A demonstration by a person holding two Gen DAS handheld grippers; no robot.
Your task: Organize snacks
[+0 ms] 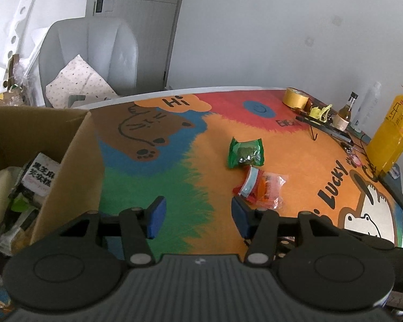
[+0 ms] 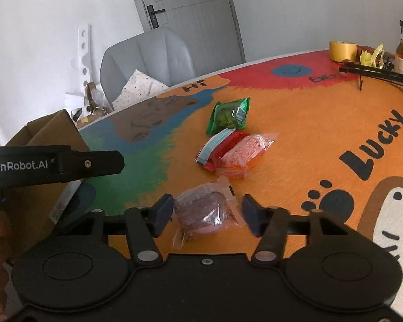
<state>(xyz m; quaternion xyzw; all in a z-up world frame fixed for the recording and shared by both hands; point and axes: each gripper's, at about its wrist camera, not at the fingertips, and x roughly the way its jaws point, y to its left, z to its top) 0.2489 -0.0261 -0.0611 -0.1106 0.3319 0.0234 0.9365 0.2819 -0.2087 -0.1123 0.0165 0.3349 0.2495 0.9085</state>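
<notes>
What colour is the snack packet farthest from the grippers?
Green packet, with a clear window; clearest in the right wrist view.

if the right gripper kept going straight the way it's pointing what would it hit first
Most likely the pink snack packet, which already lies between the right gripper fingers, touching the left pad at least. Beyond it lie the red and orange packets, though depth is hard to judge here.
</notes>
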